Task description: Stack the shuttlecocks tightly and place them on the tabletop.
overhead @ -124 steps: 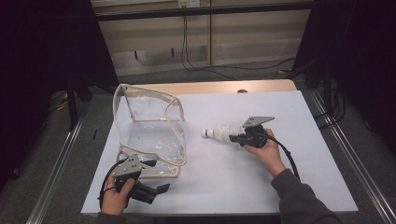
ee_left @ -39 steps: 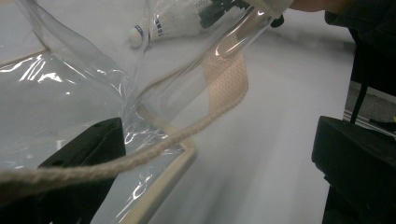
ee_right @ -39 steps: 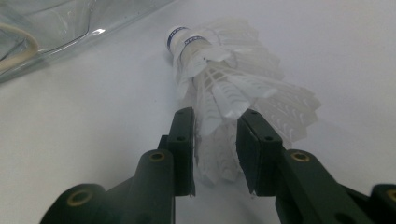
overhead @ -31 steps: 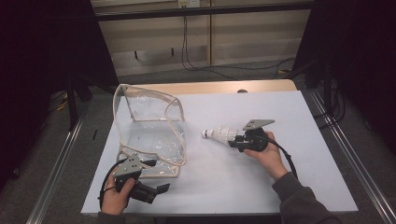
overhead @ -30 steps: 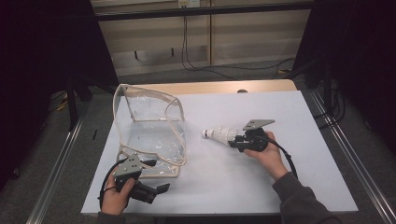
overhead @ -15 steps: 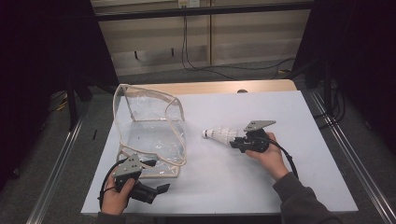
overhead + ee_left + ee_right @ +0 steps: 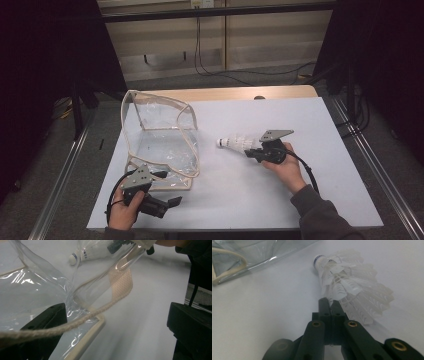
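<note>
White table (image 7: 300, 200) with a clear plastic bag (image 7: 160, 132) standing open on its left half, near the middle in depth; the bag is transparent, crinkled, edged in cream piping with a cream cord handle, and its mouth faces right. To the right of the bag, apart from it, lies a stack of white feather shuttlecocks (image 7: 239, 142) on its side, the round cork nose with a dark band pointing left toward the bag, the feather skirts fanning right.

Right gripper (image 7: 251, 151): held level by the right hand (image 7: 285, 167) just right of the shuttlecocks, forearm entering from the near right corner. Its jaws have just been closing and now stand pressed together, with a feather edge of the shuttlecocks caught at their tips.

Left gripper (image 7: 172, 201): held by the left hand (image 7: 125, 212) at the near left edge of the table, just near of the bag's lower corner, jaws pointing right and standing apart, one jaw under the bag's clear wall, the other free at the right.

The right gripper view adds the overlapping feathers (image 7: 354, 287) and the meeting of the jaw tips at the skirt; the left gripper view adds the woven cream strap (image 7: 122, 282) and cord (image 7: 75, 323) of the bag, with the shuttlecocks seen through the plastic (image 7: 87, 252)
</note>
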Demonstrator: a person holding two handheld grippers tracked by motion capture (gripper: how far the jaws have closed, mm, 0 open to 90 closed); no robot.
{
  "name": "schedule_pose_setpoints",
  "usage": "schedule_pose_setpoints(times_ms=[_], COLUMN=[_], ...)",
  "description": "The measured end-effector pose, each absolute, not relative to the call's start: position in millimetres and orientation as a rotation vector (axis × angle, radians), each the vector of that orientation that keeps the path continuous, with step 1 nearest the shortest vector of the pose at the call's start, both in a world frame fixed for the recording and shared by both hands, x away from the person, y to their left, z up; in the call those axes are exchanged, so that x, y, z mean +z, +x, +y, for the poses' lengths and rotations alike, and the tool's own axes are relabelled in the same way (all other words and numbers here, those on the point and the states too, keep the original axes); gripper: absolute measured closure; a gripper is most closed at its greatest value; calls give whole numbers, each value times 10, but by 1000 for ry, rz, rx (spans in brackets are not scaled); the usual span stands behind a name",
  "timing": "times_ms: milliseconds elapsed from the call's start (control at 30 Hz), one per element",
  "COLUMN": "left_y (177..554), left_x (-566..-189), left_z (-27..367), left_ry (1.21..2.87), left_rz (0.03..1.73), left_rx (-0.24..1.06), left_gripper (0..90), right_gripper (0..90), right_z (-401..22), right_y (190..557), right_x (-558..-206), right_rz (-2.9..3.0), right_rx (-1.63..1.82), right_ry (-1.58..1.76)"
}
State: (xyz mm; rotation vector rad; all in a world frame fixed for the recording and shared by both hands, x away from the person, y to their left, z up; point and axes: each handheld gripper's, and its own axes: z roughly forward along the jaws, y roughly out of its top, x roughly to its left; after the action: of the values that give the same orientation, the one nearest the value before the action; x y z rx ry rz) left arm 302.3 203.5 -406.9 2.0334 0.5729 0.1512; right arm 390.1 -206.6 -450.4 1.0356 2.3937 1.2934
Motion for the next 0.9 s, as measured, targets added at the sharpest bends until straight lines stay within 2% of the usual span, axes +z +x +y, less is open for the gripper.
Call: schedule_pose_setpoints(times_ms=[433,733,800,900], left_y=[3026,3027,3028,3029], left_x=[-4069,-4069,-4069,-4069], left_z=[2035,2034,2034,2034], left_ry=[2037,2036,2038,2039], left_rz=[571,572,571,569], left_rx=[153,153,154,154], left_gripper=[29,29,29,29], right_gripper=[892,763,700,676], right_z=[-2041,-2052,-2057,-2064], right_y=[3898,3897,3895,3894], right_x=[-4510,-4509,-4503,-4493], right_rz=[2383,2381,2374,2360], right_rx=[1294,1285,1286,1288], right_ry=[1040,1060,1065,1075])
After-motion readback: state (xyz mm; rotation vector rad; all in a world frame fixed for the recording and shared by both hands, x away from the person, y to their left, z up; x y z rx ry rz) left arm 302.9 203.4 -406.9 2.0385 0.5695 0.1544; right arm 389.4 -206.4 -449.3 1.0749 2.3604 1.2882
